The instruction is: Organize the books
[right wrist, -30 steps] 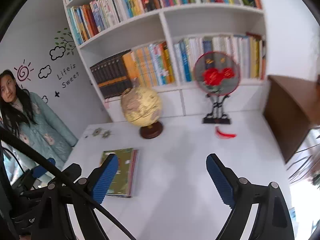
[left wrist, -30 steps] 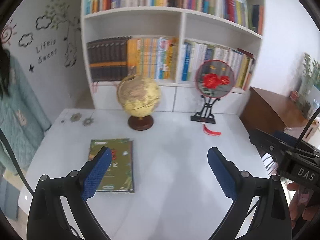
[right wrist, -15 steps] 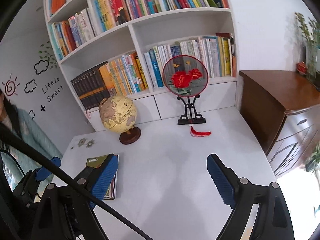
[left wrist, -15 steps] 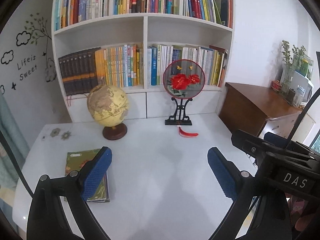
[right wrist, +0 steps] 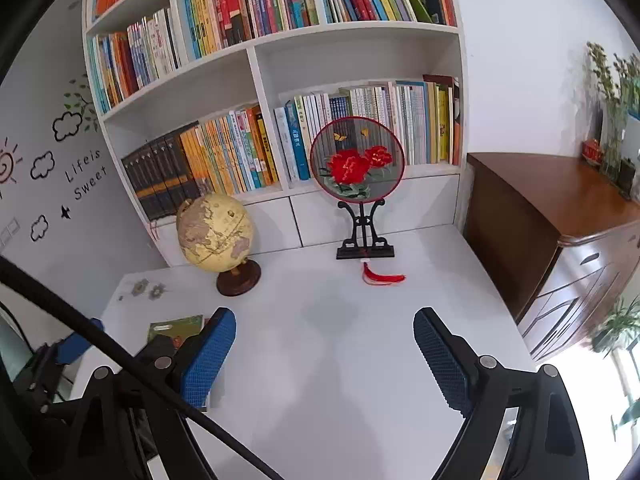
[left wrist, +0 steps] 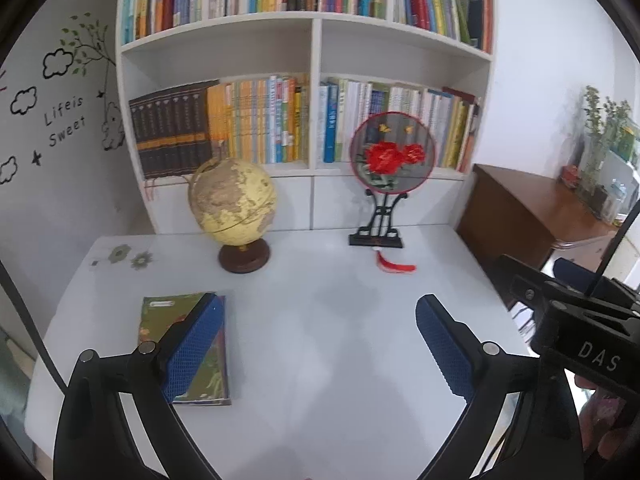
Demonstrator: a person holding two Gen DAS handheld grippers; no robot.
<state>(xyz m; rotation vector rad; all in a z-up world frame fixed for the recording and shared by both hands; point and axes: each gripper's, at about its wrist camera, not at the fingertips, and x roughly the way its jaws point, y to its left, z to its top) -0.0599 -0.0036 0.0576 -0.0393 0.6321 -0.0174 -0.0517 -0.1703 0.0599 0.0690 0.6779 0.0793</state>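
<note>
Both our left gripper [left wrist: 316,344] and right gripper [right wrist: 324,354] hang spread and empty, ready for the green book [left wrist: 160,314] lying flat.

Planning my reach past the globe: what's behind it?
Behind the globe stands the white bookcase: a dark set of volumes and orange spines on the lower shelf. The globe covers the shelf edge and panel directly behind it.

On the bench: one book [left wrist: 188,344] near its left edge, one globe [left wrist: 234,208], one round fan [left wrist: 392,152] on a stand.
</note>
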